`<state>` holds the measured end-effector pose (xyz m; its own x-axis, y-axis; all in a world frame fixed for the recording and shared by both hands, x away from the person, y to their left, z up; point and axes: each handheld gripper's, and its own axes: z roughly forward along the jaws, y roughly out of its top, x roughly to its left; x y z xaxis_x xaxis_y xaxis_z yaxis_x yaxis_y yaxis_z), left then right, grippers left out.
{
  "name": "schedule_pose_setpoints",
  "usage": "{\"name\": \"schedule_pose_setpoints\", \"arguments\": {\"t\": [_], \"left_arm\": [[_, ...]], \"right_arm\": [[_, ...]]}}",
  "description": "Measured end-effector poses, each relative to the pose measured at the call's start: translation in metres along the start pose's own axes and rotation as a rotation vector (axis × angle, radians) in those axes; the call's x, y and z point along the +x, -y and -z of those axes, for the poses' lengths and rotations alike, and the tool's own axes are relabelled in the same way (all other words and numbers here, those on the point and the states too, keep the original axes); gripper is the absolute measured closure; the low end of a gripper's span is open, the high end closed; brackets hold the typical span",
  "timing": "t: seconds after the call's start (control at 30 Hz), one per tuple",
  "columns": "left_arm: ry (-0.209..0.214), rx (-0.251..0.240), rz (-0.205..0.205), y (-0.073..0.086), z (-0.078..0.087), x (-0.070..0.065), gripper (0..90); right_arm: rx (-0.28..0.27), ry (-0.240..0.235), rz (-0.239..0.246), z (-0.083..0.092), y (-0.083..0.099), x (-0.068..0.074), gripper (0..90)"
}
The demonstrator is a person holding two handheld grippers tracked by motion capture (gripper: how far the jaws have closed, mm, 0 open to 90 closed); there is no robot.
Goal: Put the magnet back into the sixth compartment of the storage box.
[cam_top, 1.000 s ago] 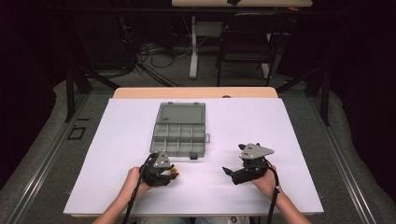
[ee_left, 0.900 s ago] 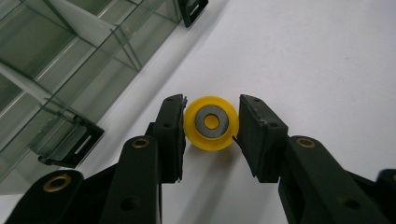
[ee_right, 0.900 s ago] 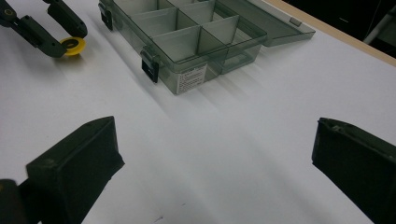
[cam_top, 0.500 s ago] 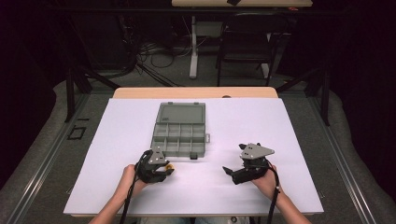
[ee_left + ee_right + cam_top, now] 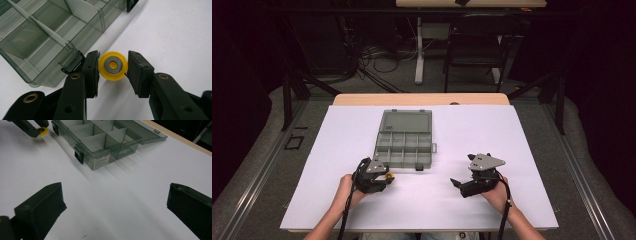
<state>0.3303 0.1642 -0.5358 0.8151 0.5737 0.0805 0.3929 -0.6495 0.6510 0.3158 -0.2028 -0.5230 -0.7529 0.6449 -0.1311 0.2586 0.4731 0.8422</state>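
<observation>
1. The fingers (image 5: 91, 72) of the left gripper (image 5: 113, 75) are closed on a small yellow wheel (image 5: 113, 65), one black pad pressing on each side of its rim.
2. The wheel is a round yellow disc with a grey metal ring set in its face and a yellow centre inside that ring; its flat face looks along the fingers toward the camera on the gripper. It looks smooth and clean.
3. In the high view the wheel (image 5: 388, 176) shows as a yellow spot at the tip of the left gripper (image 5: 384, 177), over the table (image 5: 522, 150) in its near left part, just off the near left corner of the organiser box (image 5: 404, 147).
4. The box is clear grey plastic, split by thin walls into small compartments, with its lid lying open flat toward the table's far edge and a black latch (image 5: 80, 155) on its near wall. In the left gripper view its corner stands just beside the left finger.
5. The right gripper (image 5: 457, 183) rests over the near right part of the table, well apart from the box. Its fingers (image 5: 42, 205) stand wide open, with bare white table between them.
</observation>
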Motion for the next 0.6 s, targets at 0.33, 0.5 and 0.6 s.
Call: {"name": "schedule_pose_setpoints", "arguments": {"t": [0.33, 0.5, 0.6], "left_arm": [[-0.02, -0.014, 0.002, -0.002, 0.006, 0.006, 62.2], [-0.026, -0.022, 0.001, -0.004, 0.01, 0.008, 62.2], [-0.027, -0.028, -0.002, -0.005, 0.012, 0.008, 62.3]], "right_arm": [[0.0, 0.002, 0.001, 0.0, 0.0, 0.0, 0.5], [-0.002, 0.004, -0.001, 0.0, 0.0, 0.0, 0.5], [0.0, 0.003, 0.001, 0.0, 0.0, 0.0, 0.5]]}}
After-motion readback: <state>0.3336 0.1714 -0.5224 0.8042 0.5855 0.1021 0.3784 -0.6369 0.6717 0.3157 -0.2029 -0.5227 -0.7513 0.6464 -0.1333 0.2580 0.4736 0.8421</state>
